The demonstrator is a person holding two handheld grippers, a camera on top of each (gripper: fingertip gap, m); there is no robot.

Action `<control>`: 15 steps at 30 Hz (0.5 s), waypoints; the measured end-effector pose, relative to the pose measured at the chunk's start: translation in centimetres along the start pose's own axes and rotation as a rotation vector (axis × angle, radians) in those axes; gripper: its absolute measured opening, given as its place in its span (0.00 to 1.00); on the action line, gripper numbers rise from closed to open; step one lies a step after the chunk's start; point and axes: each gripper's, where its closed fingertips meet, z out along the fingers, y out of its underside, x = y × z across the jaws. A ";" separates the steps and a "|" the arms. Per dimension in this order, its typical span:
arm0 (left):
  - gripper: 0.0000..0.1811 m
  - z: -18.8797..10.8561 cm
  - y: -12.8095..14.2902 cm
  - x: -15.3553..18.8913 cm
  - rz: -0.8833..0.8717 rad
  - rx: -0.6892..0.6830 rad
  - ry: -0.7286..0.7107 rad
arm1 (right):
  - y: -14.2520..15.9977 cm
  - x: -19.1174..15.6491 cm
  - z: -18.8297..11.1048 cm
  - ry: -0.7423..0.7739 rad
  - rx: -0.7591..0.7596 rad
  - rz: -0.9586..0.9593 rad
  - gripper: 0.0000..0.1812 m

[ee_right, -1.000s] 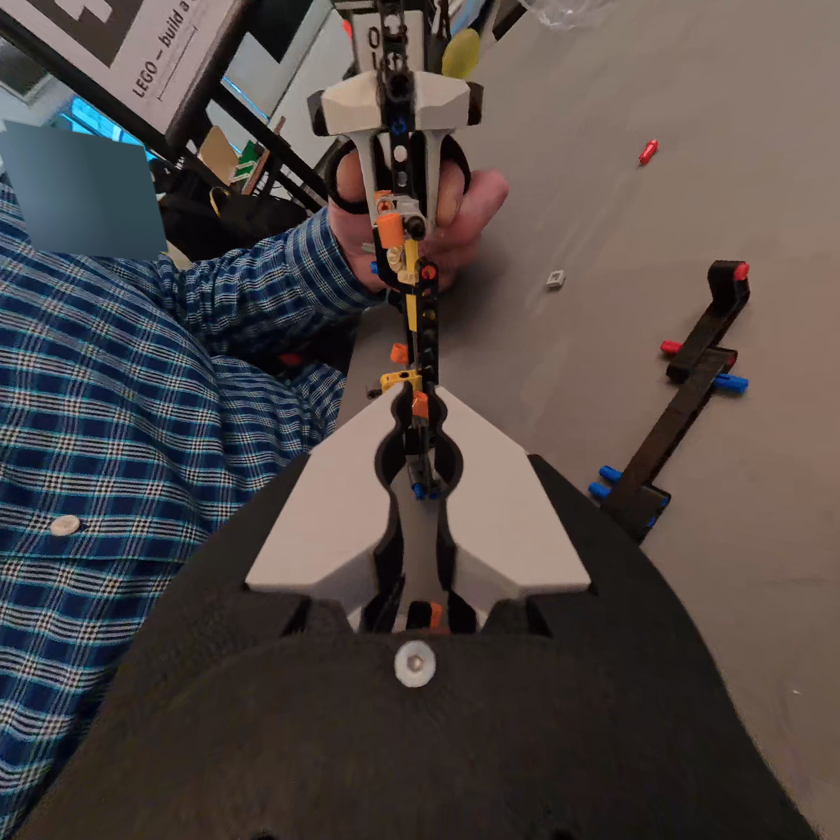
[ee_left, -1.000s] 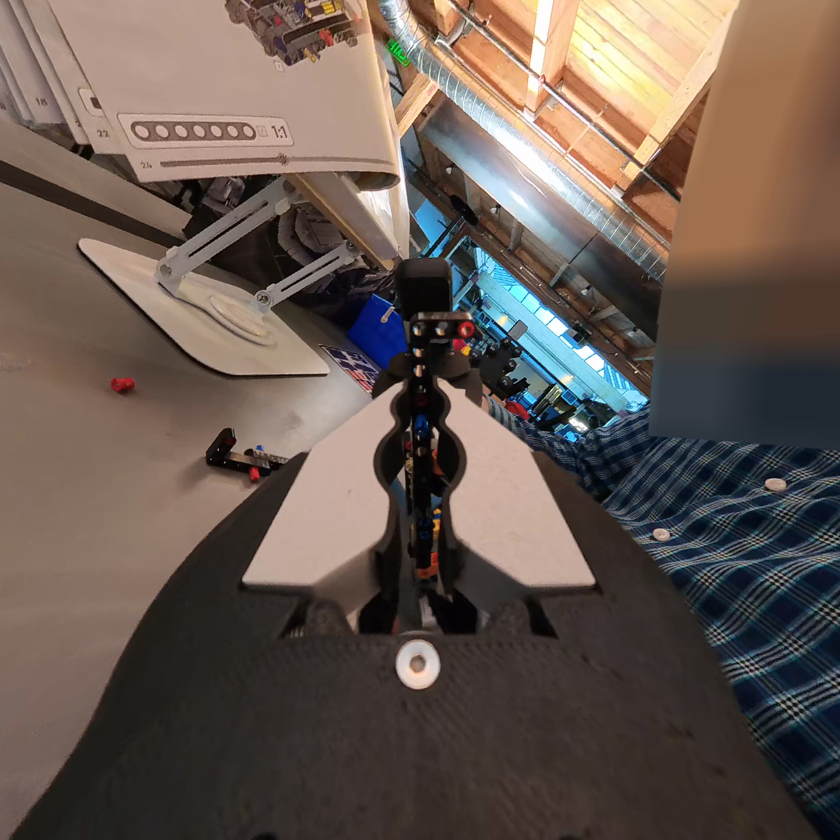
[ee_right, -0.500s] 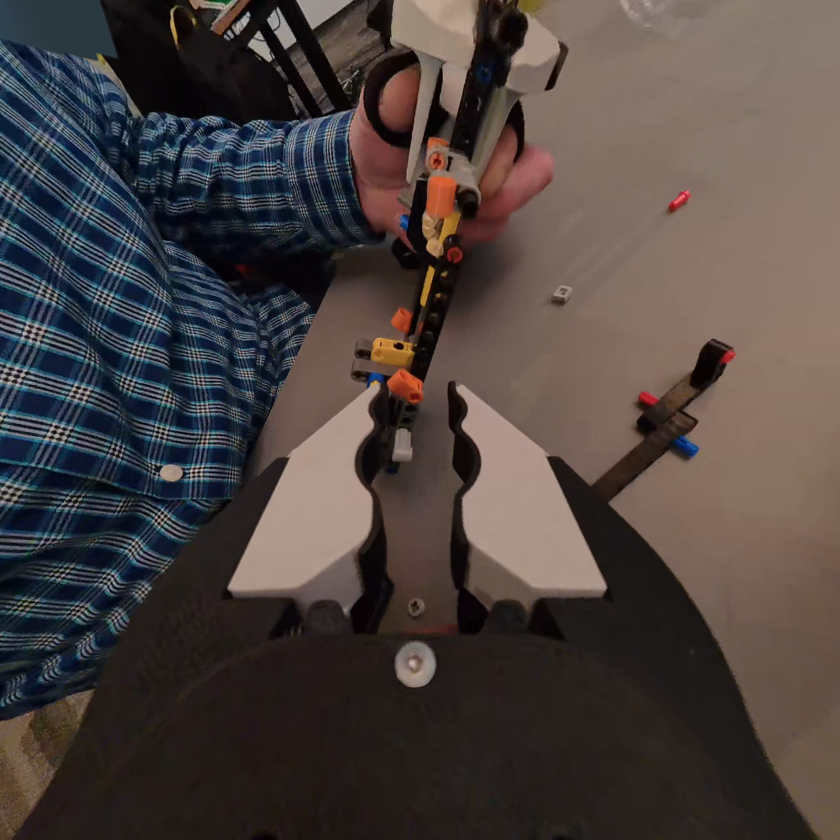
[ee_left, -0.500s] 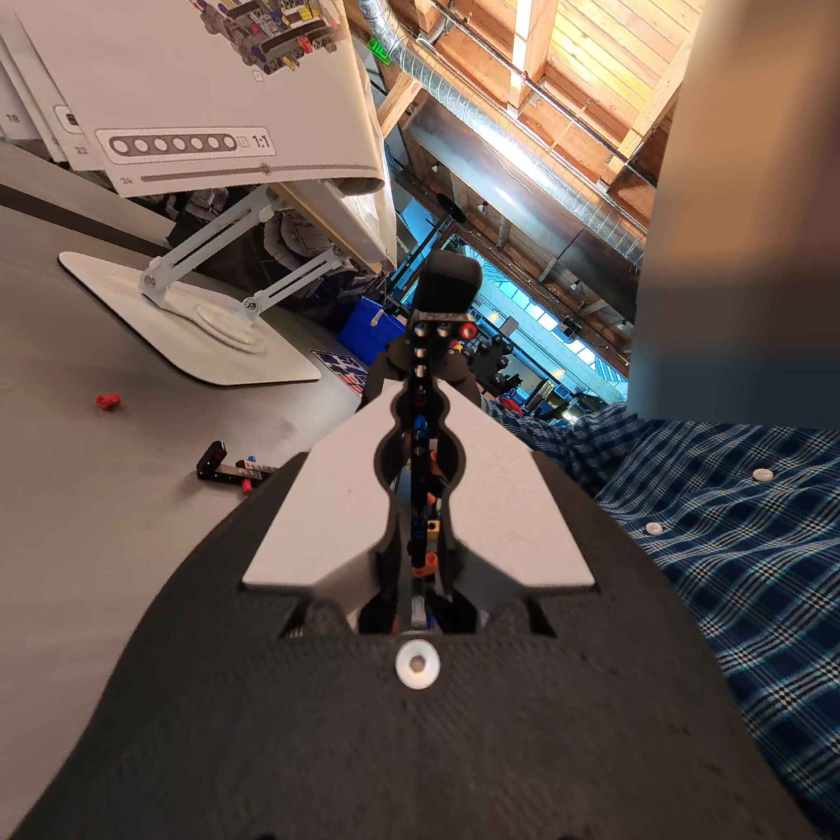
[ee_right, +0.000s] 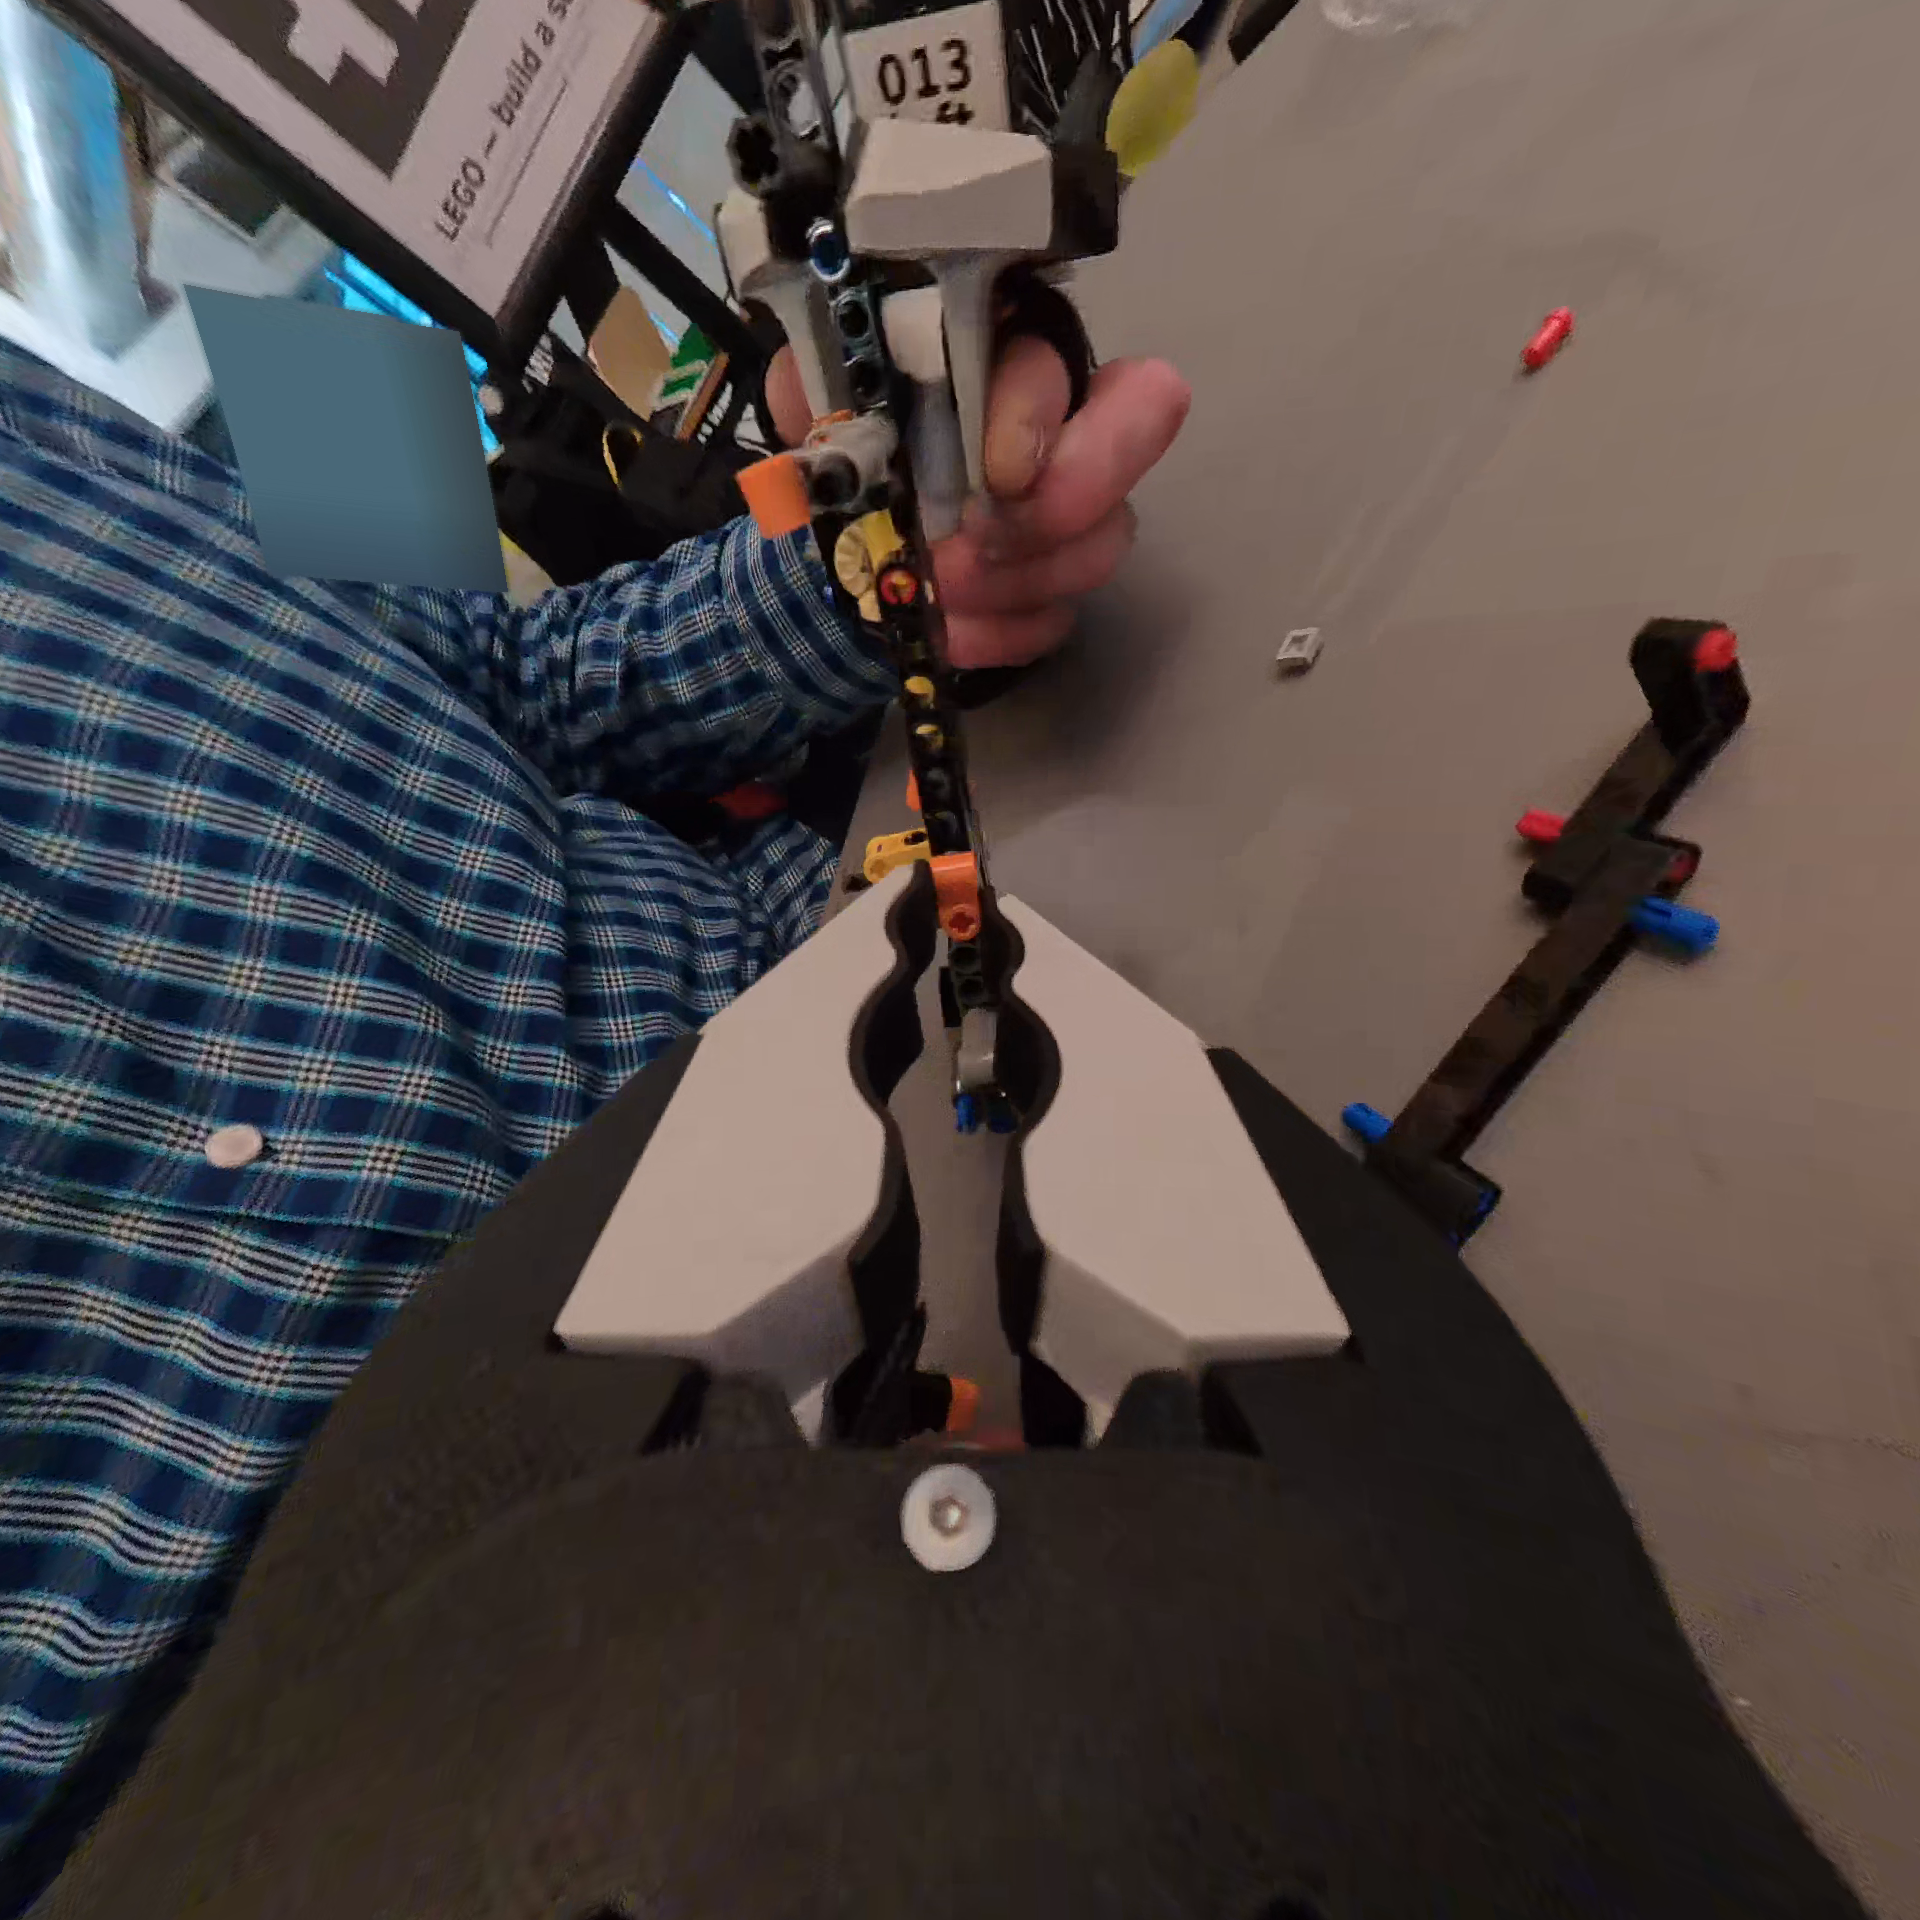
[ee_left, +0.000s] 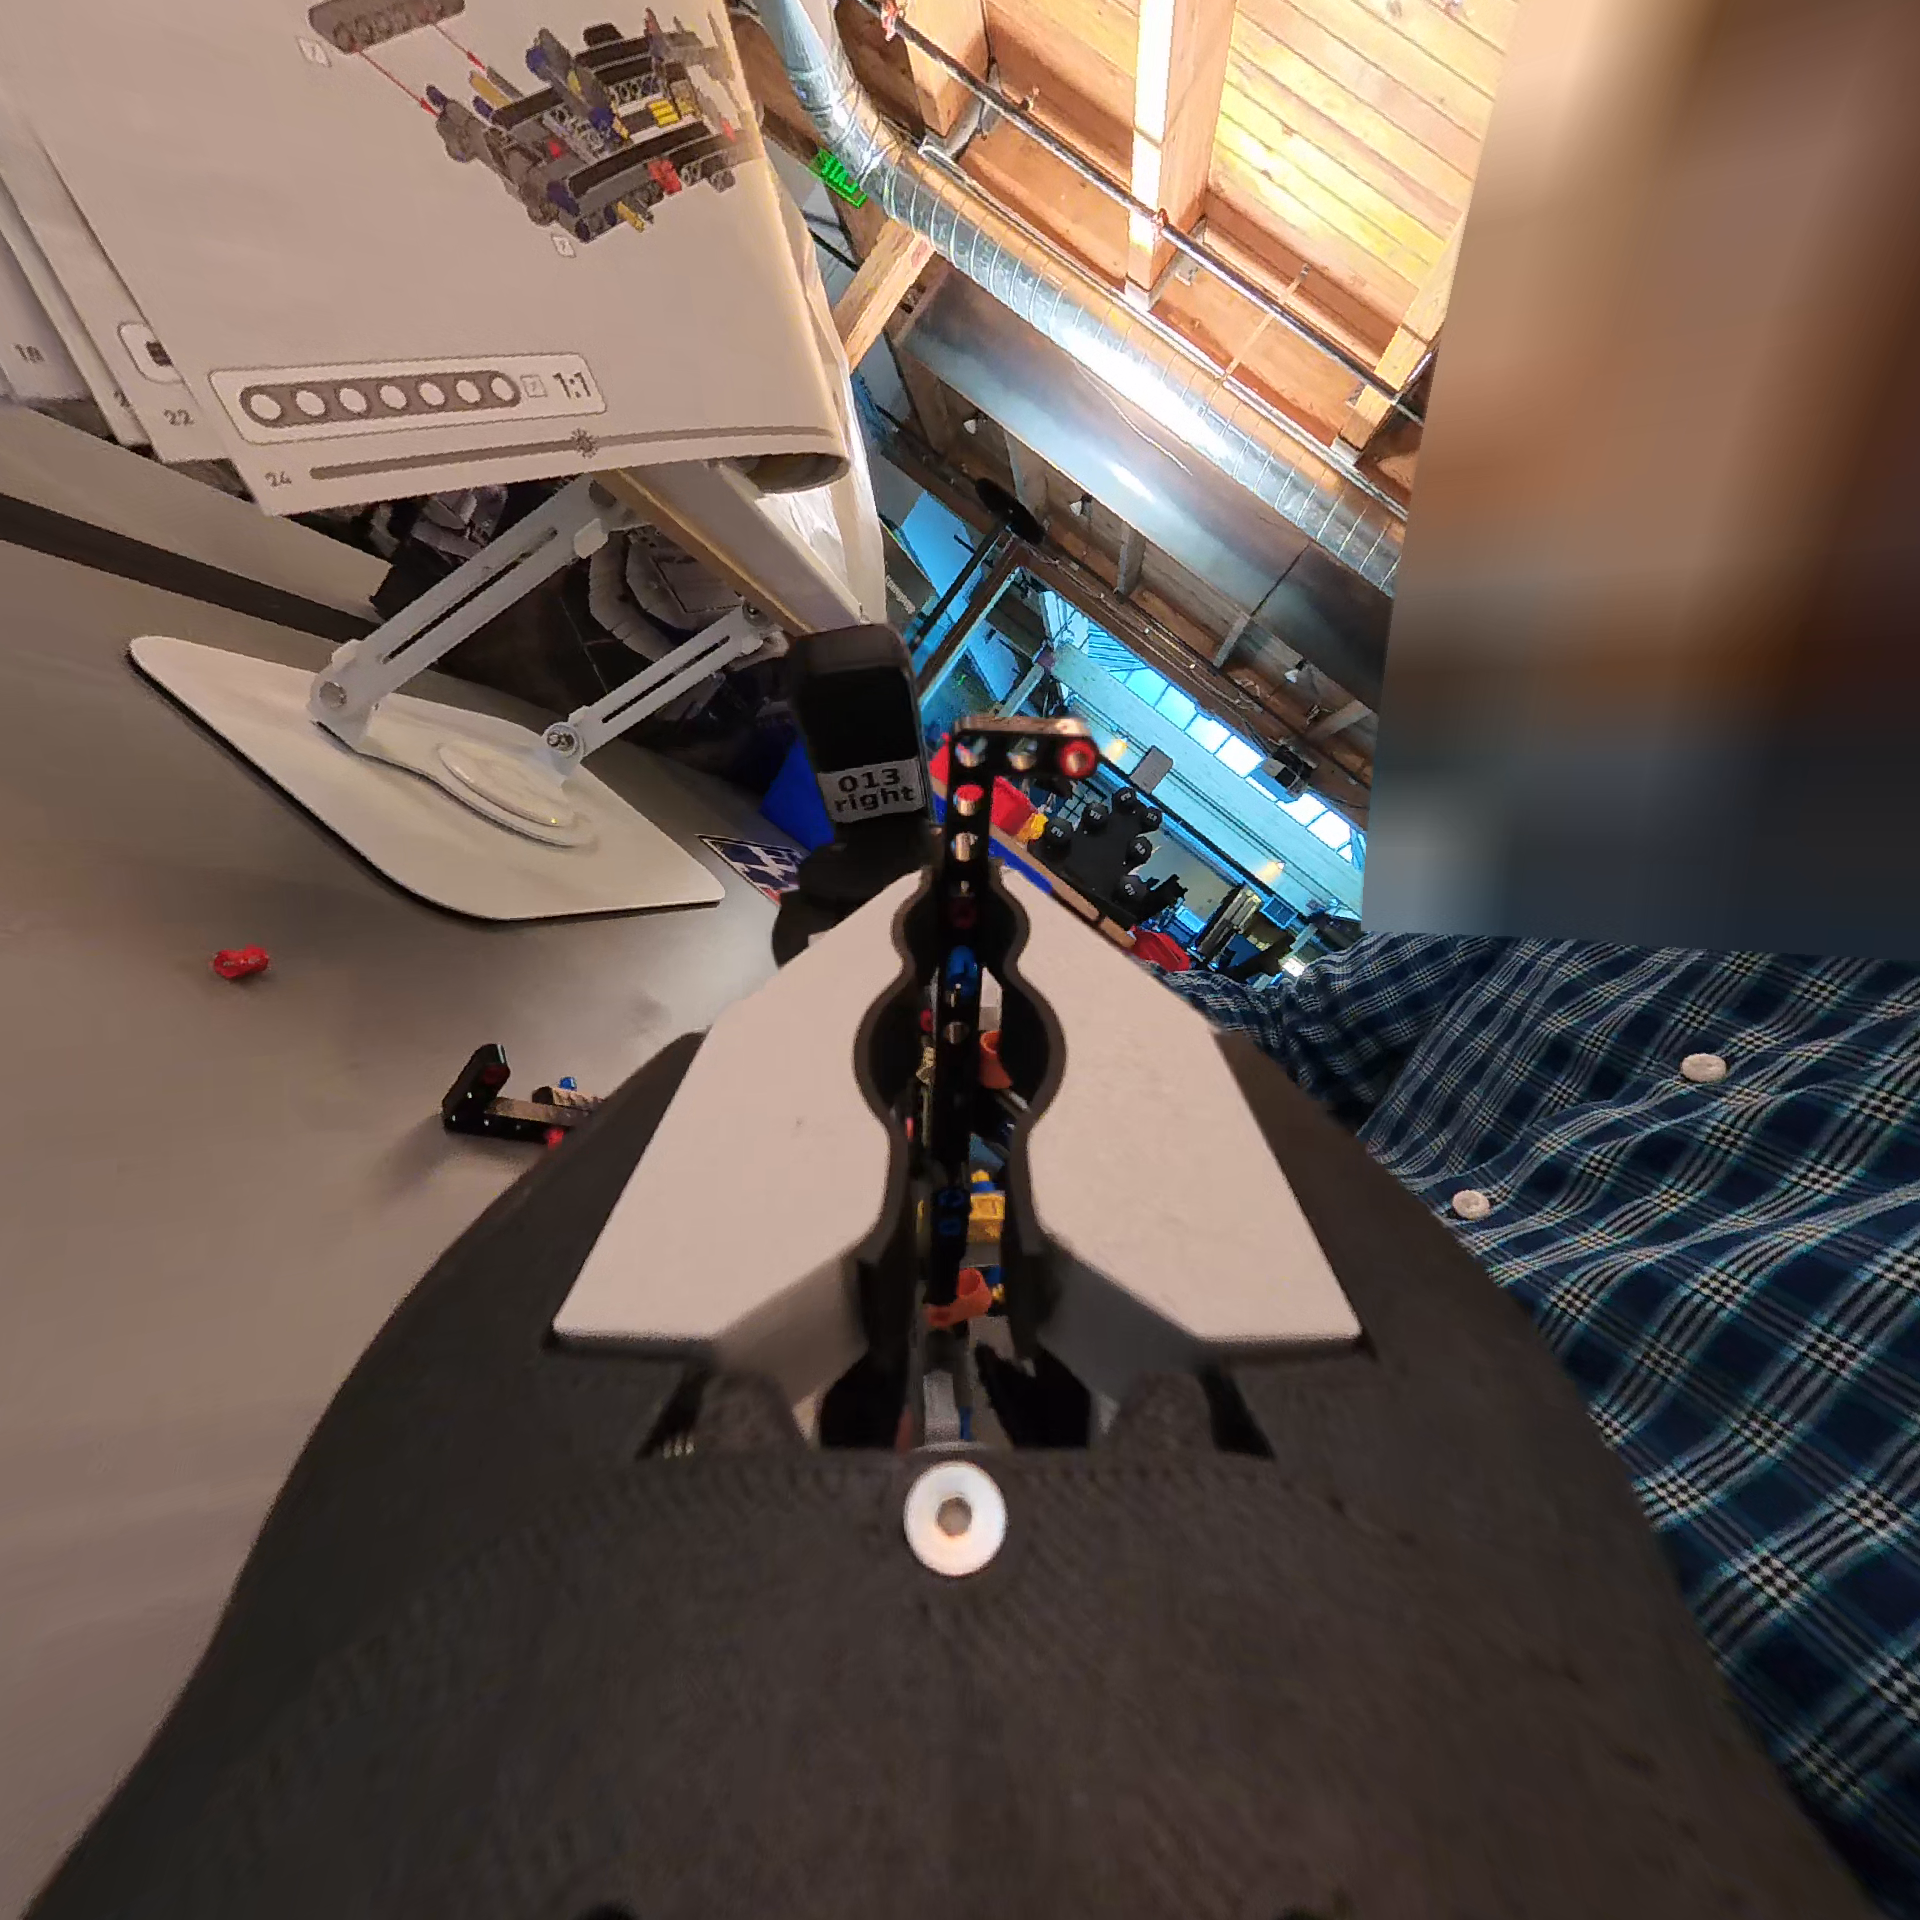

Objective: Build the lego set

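A long black Technic beam assembly (ee_right: 930, 717) with orange, yellow and blue parts is held in the air between both grippers. My right gripper (ee_right: 956, 904) is shut on its near end, by an orange connector. My left gripper (ee_right: 878, 312), held by a hand (ee_right: 1049, 488), is shut on its far end. In the left wrist view my left gripper (ee_left: 961, 894) is shut on the same assembly (ee_left: 961, 821), whose red-pinned tip sticks out past the fingers. The right gripper's black body (ee_left: 857, 727) shows just behind it.
On the grey table lie a black beam piece with red and blue pins (ee_right: 1558, 935) (ee_left: 509, 1101), a loose red pin (ee_right: 1546, 338) (ee_left: 241, 961) and a small grey piece (ee_right: 1299, 649). An instruction booklet (ee_left: 468, 260) sits on a white stand (ee_left: 312, 748). A plaid-shirted person (ee_right: 260, 935) is close by. Some 10 cm of space lies between my two pairs of fingers. The small grey piece (ee_right: 1299, 649) sits 10 cm or so from the ends of my right fingers.
Half a second ago my right gripper was open and drawn back from the assembly; now it is shut on its near end again. My left gripper has stayed shut on the assembly.
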 end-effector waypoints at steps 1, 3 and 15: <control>0.03 0.0 0.0 0.0 0.003 0.000 -0.004 | 0.0 0.1 0.0 0.000 0.005 0.019 0.02; 0.03 0.0 0.0 -0.1 0.007 -0.006 -0.006 | 0.1 0.0 0.2 0.002 -0.008 0.016 0.02; 0.03 -0.8 -1.0 -1.5 -0.021 0.054 -0.101 | 0.8 0.3 -0.5 0.150 -0.066 -0.101 0.16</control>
